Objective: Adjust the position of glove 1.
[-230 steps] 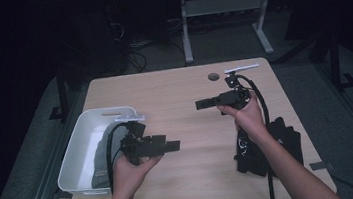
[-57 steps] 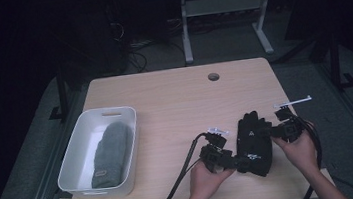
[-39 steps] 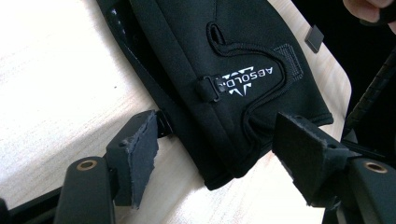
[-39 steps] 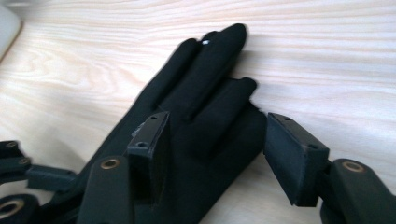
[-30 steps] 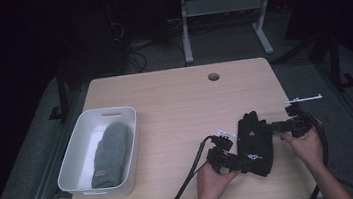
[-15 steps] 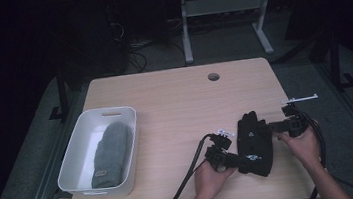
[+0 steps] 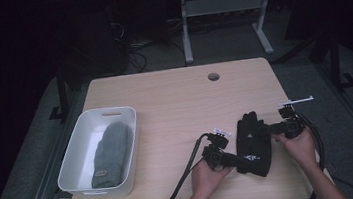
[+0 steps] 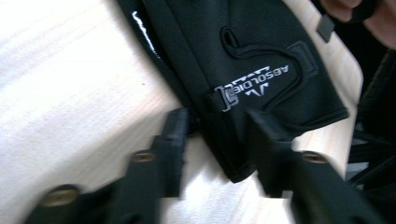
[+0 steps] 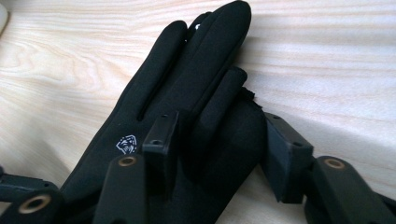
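Note:
A black glove [image 7: 253, 141] lies flat on the wooden table [image 7: 174, 99] near its front right. My left gripper [image 7: 234, 159] comes at it from the left, at the cuff end. In the left gripper view the open jaws straddle the cuff edge of the glove [image 8: 243, 46], with the left gripper [image 8: 219, 140] low over the wood. My right gripper [image 7: 269, 129] reaches in from the right at the finger end. In the right gripper view the right gripper [image 9: 222, 144] is open around the glove [image 9: 187, 84], one jaw on the fabric and one at its edge.
A white bin [image 7: 73, 156] stands at the table's left front with a grey mitten [image 7: 112, 149] in it. A round hole [image 7: 213, 76] sits near the far edge. The left gripper's cable [image 7: 183, 179] runs off the front edge.
The left gripper has left the bin and the right gripper has come down from mid-table; both now sit at the black glove. Over the last second they barely moved.

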Motion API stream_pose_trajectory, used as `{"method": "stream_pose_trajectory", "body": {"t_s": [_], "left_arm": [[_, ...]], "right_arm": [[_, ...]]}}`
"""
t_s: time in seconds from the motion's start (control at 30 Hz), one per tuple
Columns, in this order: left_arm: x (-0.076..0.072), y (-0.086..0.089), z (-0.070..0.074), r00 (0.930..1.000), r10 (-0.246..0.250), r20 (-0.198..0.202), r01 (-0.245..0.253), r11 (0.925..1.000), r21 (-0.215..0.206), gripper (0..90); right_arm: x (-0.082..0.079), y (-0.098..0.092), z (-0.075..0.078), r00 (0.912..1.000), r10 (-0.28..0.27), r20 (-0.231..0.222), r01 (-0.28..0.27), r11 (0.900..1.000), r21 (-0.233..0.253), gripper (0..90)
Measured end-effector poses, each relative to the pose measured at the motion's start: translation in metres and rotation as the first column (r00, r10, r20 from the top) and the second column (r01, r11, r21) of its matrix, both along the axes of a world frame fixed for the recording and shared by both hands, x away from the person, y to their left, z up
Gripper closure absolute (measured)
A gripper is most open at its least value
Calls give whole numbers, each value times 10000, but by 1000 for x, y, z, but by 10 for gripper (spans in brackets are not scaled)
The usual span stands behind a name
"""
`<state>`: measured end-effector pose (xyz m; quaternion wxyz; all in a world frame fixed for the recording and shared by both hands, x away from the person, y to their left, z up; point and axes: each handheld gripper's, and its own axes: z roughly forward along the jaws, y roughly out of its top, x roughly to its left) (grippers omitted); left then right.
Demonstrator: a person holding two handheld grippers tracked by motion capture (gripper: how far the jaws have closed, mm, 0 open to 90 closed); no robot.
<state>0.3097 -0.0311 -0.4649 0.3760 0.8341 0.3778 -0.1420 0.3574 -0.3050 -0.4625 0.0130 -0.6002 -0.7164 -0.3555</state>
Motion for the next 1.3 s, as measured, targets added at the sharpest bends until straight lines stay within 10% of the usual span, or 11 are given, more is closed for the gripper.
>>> {"method": "stream_pose_trajectory", "body": {"t_s": [0.23, 0.53, 1.3], "left_arm": [[-7, -7, 1, 9997, -171, 156, 169, 9998, 102, 414], [-9, -24, 1, 9920, -587, 1118, 491, 9950, 868, 719], [3, -4, 2, 9982, -561, -231, 554, 9980, -302, 849]], "right_arm": [[-1, 0, -1, 10000, 4, 40, -5, 10000, 64, 540], [-3, 0, -4, 10000, -49, -83, 52, 9992, 386, 677], [-11, -10, 4, 9992, -231, -326, 284, 9846, 1725, 763]]}}
